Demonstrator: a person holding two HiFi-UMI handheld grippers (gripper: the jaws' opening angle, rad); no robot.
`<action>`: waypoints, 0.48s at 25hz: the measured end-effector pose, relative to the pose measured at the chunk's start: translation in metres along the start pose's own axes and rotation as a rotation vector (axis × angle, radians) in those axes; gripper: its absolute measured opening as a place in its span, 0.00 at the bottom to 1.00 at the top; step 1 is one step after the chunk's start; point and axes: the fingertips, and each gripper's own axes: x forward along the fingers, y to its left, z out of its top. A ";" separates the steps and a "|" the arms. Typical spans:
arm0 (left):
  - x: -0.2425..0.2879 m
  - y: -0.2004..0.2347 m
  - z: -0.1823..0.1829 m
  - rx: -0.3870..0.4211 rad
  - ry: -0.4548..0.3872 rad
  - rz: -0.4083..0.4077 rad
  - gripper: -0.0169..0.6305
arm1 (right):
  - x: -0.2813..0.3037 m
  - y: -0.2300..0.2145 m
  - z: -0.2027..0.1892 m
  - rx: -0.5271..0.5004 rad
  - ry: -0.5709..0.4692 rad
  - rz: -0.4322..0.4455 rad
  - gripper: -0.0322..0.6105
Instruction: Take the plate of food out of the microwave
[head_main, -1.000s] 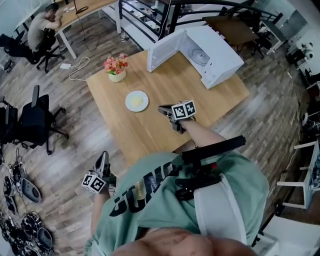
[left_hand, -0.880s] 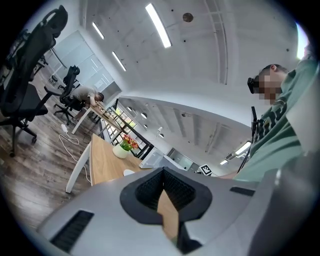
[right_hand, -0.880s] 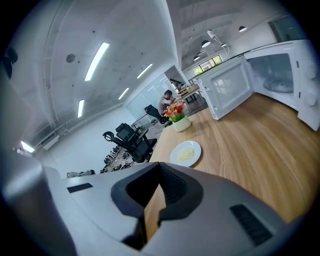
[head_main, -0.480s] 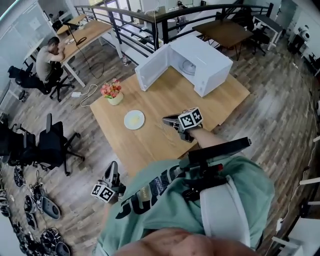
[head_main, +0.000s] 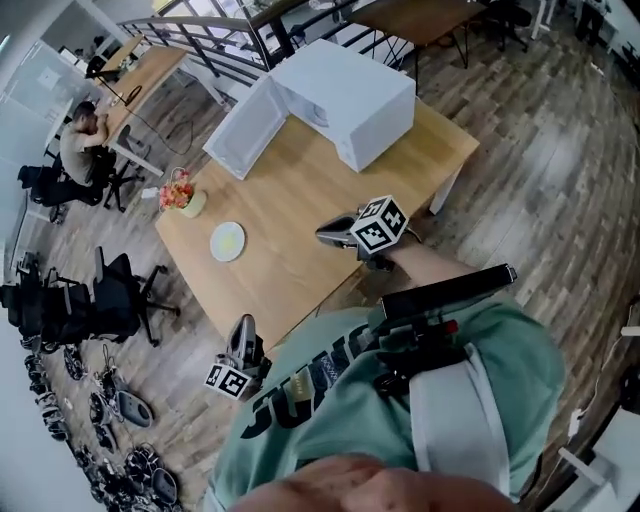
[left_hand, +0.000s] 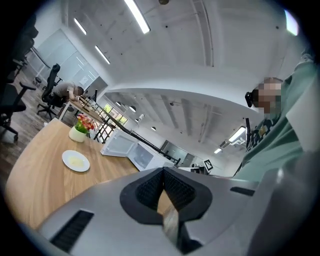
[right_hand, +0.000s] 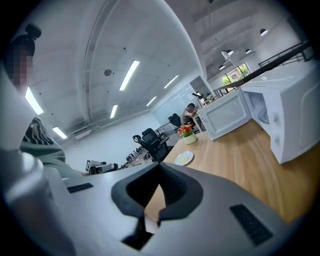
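Both grippers have pulled back toward the person over the last second, and the worktop now sits further up and left in the head view; the plate hasn't budged.

Head view: the plate of food (head_main: 227, 241) lies out on the wooden worktop (head_main: 300, 190), well clear of the white microwave (head_main: 345, 88), whose door (head_main: 243, 132) hangs wide open. A flower pot (head_main: 180, 196) stands near the plate, on the far side. The right gripper (head_main: 324, 232) hovers over the near edge of the worktop, pointing toward the plate. The left gripper (head_main: 242, 322) is off the worktop, over the wooden floor (head_main: 520, 150). A person sits at a desk (head_main: 135, 80) in the background.

Left gripper view: the jaws are pressed together at the tips with nothing between them. Beyond them, the plate (left_hand: 76, 160) rests on the worktop, the flowers behind it and the open microwave (left_hand: 131, 152) to the right.

Right gripper view: jaws closed tip to tip here too, empty. The plate (right_hand: 184, 158) is ahead, carrying something pale yellow, though it's too small to say what. The microwave (right_hand: 295, 115) stands at right.
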 end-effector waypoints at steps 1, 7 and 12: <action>0.006 -0.009 -0.003 0.014 0.022 -0.001 0.03 | -0.006 0.001 0.002 0.004 -0.013 0.015 0.06; 0.008 -0.021 0.002 0.061 0.049 0.011 0.03 | -0.017 0.022 0.009 -0.009 -0.066 0.072 0.06; -0.014 -0.007 0.016 0.096 0.032 -0.047 0.03 | -0.003 0.057 0.013 -0.048 -0.096 0.046 0.06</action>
